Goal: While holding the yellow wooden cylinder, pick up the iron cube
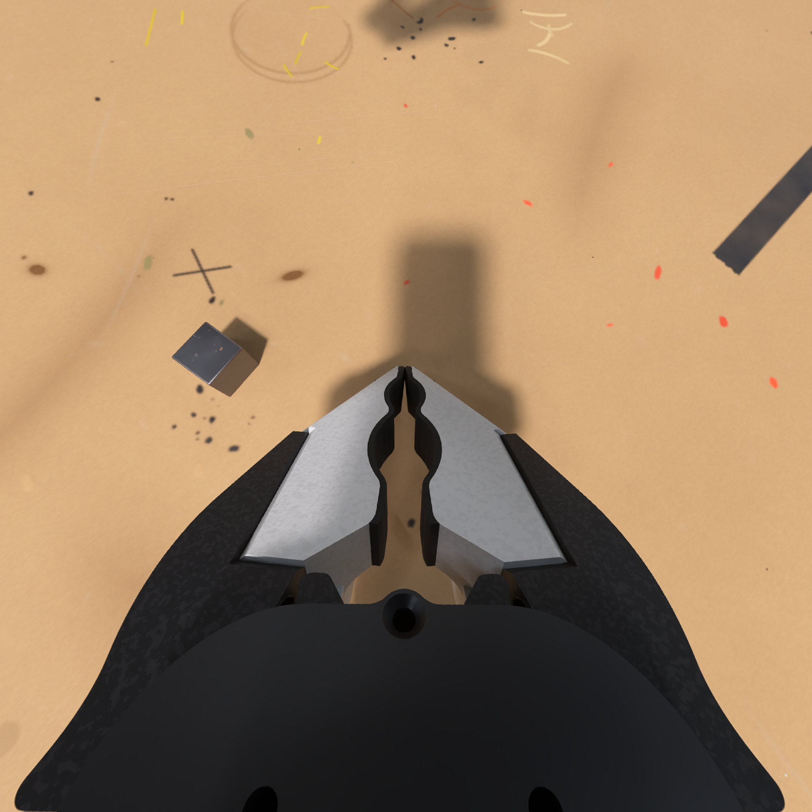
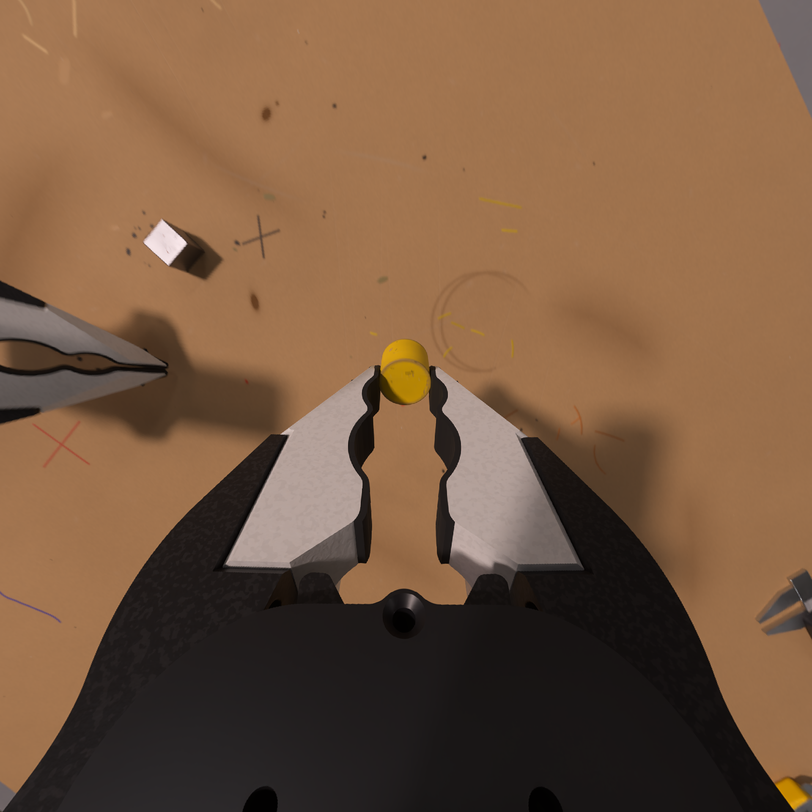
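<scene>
Your right gripper (image 2: 404,373) grips yellow wooden cylinder (image 2: 404,373). Left gripper (image 1: 404,369) clenched, empty: spread it, reach grey iron cube (image 1: 213,357) on desk (image 1: 571,132).

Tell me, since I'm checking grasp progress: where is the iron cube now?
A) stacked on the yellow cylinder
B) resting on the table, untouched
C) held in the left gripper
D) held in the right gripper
B: the iron cube sits on the table, apart from the shut, empty left gripper.
</scene>
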